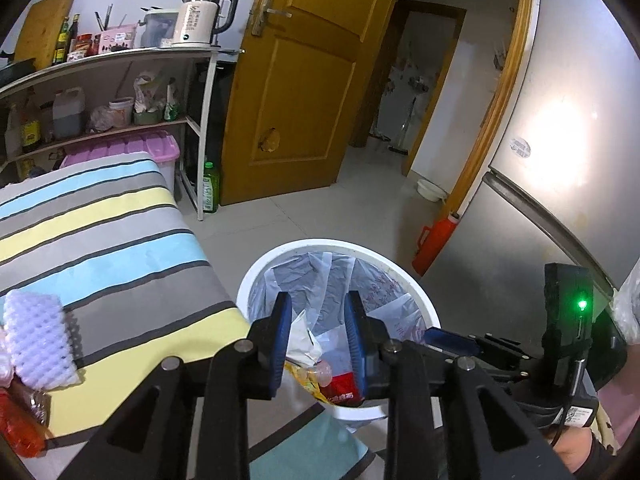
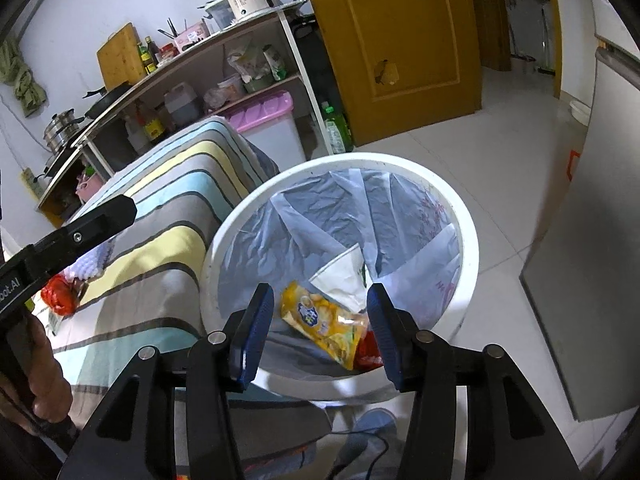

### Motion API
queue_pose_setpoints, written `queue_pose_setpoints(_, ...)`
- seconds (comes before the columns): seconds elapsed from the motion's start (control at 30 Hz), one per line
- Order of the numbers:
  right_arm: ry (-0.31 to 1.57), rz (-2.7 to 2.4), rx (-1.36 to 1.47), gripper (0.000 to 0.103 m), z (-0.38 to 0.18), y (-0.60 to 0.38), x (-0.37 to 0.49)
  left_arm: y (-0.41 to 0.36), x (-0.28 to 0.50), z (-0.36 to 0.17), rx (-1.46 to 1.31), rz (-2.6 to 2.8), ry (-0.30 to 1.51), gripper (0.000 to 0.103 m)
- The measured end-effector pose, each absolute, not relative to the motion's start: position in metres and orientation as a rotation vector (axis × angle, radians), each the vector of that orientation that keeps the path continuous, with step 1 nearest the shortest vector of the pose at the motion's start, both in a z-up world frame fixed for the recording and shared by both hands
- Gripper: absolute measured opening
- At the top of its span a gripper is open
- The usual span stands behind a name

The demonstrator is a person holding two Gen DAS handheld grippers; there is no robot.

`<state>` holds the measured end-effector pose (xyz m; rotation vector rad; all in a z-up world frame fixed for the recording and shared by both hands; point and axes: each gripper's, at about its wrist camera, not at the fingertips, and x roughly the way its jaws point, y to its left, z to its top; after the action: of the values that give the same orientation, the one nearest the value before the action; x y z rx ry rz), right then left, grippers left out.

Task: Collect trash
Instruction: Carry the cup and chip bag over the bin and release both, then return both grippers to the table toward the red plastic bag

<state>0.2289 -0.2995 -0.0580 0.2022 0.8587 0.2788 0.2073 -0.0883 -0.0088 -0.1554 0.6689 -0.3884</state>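
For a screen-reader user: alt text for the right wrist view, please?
The right hand-held gripper, jaws open and empty, hangs over a lined white bin holding a yellow snack packet and crumpled paper. A striped cloth lies left.

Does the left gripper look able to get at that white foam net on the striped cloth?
Probably yes. The left gripper stands open over the bin, and the foam net lies uncovered on the cloth beside it.

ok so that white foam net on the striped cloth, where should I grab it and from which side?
Judging by its pose, take the foam net across its short width near the middle, coming down from above with the left gripper. It lies flat on the cloth, soft and squashable, with red wrappers crowding its near end.
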Motion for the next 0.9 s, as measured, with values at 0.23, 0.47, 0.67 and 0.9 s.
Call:
queue_pose_setpoints(0.23,0.801,0.325,0.179,0.05,-0.038,-0.288,0.206,-0.071,0.18,0.001,-0.156,-0.336,0.631,0.033)
queue_pose_setpoints(0.47,0.754,0.374,0.145,0.05,-0.022,-0.264,0.185,-0.049,0.15,0.009,-0.15,-0.278,0.585,0.041)
queue_pose_setpoints(0.67,0.744,0.431,0.109,0.05,-0.015,-0.24,0.173,-0.024,0.127,0.014,-0.174,-0.23,0.549,0.046)
queue_pose_setpoints(0.9,0.715,0.495,0.071,0.05,-0.007,-0.212,0.16,0.004,0.103,0.016,-0.191,-0.171,0.517,0.046)
